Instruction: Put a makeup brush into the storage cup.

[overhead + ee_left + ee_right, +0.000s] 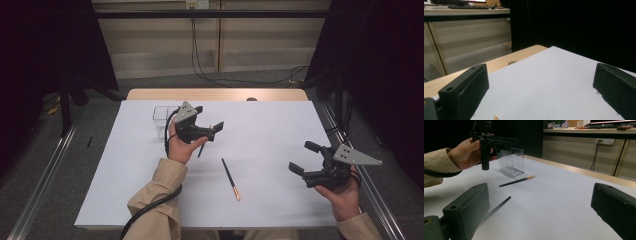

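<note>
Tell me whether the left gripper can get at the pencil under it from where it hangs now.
Probably yes. The left gripper hangs open just above the near pencil, whose tip shows between its jaws, and nothing lies between them. The clear box stands off to its side.

Both hands hold the left gripper point(210, 123) and right gripper point(303, 157) raised, jaws wide apart.

No text, label, brand, number or sign could be read anywhere in the pictures. The monitor point(459, 1) on the far desk in the left gripper view showed a bright screen, but its contents were too small and blurred to make out. The small things point(560, 124) on the far desk in the right gripper view bore no legible marking.
</note>
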The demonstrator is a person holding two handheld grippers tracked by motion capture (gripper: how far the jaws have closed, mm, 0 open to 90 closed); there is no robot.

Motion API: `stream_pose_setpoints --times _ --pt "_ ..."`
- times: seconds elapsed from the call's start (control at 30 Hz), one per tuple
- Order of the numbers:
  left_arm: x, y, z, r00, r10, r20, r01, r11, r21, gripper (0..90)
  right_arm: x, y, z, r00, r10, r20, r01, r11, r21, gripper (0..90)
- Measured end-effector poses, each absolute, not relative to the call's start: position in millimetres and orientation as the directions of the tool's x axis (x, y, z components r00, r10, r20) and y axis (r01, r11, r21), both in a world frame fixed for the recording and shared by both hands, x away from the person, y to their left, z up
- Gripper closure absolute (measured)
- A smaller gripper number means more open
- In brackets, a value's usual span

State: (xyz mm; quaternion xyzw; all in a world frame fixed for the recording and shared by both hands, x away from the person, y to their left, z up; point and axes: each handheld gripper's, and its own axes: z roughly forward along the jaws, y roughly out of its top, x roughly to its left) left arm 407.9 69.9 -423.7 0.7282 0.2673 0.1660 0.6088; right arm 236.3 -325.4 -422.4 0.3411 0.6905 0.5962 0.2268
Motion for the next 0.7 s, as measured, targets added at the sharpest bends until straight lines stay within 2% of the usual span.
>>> stream_pose_setpoints --times 0.43,0.7 --pt "419.1 60.3 -421.8 0.789 0.606 -0.098 0.226 -0.138 0.964 0.0 236.7 -325.5 -422.8 -0.665 0.741 0.091 0.199 0.058 0.978 1.2" --pt "426.7 52.4 -420.6 0.784 0.613 -0.094 0.266 -0.196 0.944 0.0 236.7 -325.6 -422.7 -0.664 0.742 0.093 0.200 0.057 0.978 1.2"
